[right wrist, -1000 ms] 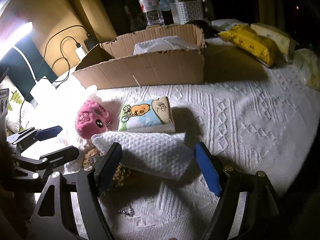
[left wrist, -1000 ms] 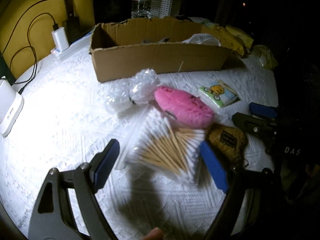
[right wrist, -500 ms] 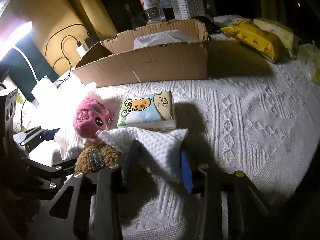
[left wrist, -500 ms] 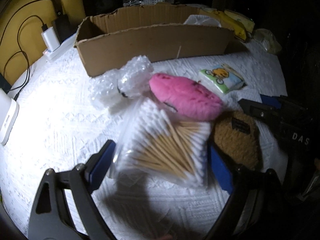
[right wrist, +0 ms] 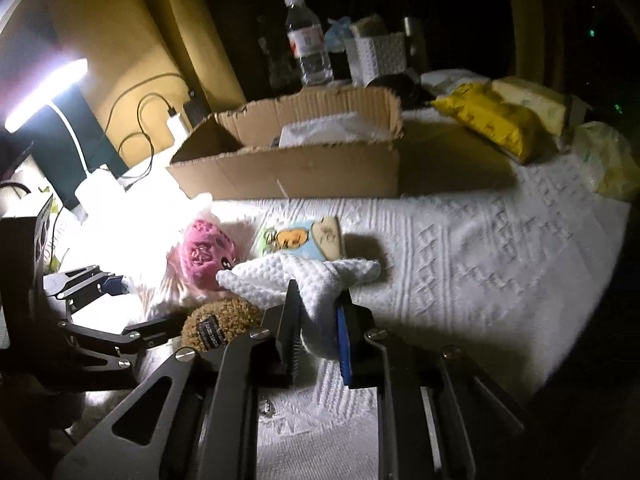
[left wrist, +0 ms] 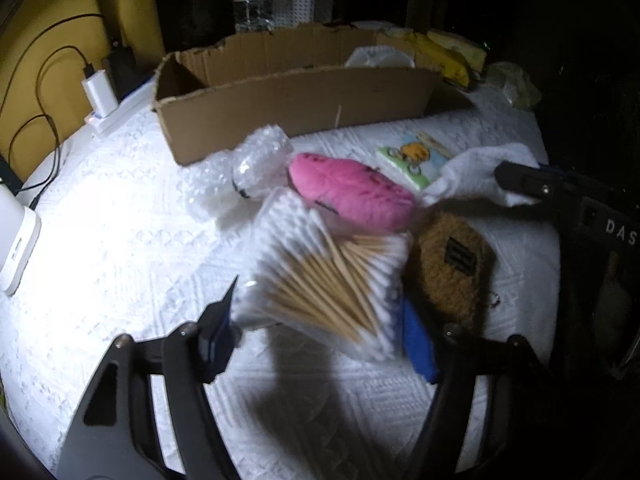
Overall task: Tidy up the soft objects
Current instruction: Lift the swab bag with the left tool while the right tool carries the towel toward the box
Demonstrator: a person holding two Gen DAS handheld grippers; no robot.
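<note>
My left gripper (left wrist: 320, 328) has its blue pads against both sides of a clear bag of cotton swabs (left wrist: 326, 270) on the white bedspread. My right gripper (right wrist: 318, 334) is shut on a white waffle cloth (right wrist: 316, 280), lifted slightly; the cloth also shows in the left wrist view (left wrist: 480, 172). A pink plush (left wrist: 352, 192) lies behind the swabs, a brown fuzzy pouch (left wrist: 452, 264) to their right, and a cartoon tissue pack (left wrist: 416, 156) beyond. An open cardboard box (left wrist: 296, 100) holding something white stands further back.
Crumpled bubble wrap (left wrist: 244, 164) lies left of the pink plush. A charger and power strip (left wrist: 104, 100) sit at far left. Yellow packs (right wrist: 492, 120), a water bottle (right wrist: 308, 48) and a white basket (right wrist: 380, 56) stand behind the box. A lamp (right wrist: 44, 96) glares at left.
My left gripper moved forward and closed its pads onto the swab bag. My right gripper closed on the white cloth and raised it a little.
</note>
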